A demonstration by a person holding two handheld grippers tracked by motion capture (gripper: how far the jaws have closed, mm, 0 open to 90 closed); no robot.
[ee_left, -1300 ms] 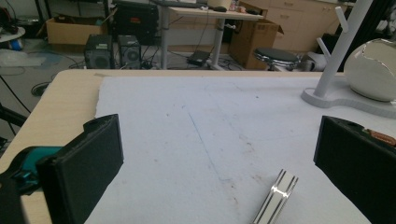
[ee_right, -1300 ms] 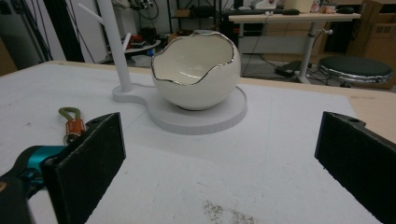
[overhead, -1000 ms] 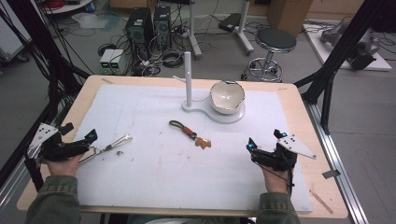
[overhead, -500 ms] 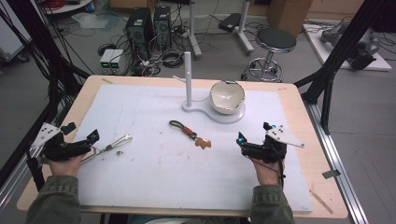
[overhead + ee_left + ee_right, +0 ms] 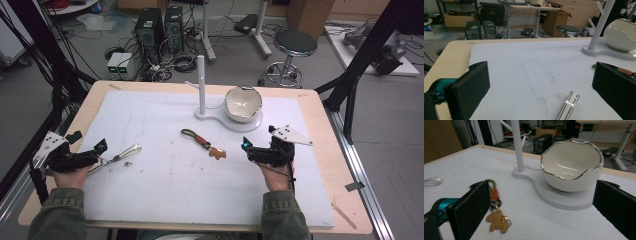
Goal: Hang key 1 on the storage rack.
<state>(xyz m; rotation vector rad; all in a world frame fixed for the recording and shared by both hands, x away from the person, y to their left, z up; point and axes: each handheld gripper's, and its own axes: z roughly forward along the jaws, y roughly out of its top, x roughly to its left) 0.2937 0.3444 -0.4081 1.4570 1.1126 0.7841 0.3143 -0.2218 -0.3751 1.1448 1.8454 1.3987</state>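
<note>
1. Tan and flat, the little horse-shaped leather charm (image 5: pixel 498 221) lies on its side on the white table mat (image 5: pixel 165 200), with a small metal stud and a pale blue patch near its rear.
2. It hangs from dark rings and an orange barrel clasp on an olive-green cord loop, and the whole keychain (image 5: pixel 202 143) is stretched out slantwise at mid-mat, cord end towards the stand.
3. Over to the right gripper (image 5: pixel 246 146): it sits just beside the horse charm, nose pointed at it, not touching; its jaws are spread wide and hold nothing.
4. In the right gripper view the keychain lies beside the left-hand jaw, partly behind it.
5. Beyond it sits the cream egg-shell bowl with a jagged silver rim (image 5: pixel 571 166), tilted on the white stand base with its upright white post (image 5: pixel 201 84).
6. The left gripper (image 5: pixel 102 147) hovers at the mat's left edge, jaws likewise wide apart and empty.
7. Just off its tip lie shiny metal tweezers (image 5: pixel 121 154), their end showing between the jaws in the left gripper view.
</note>
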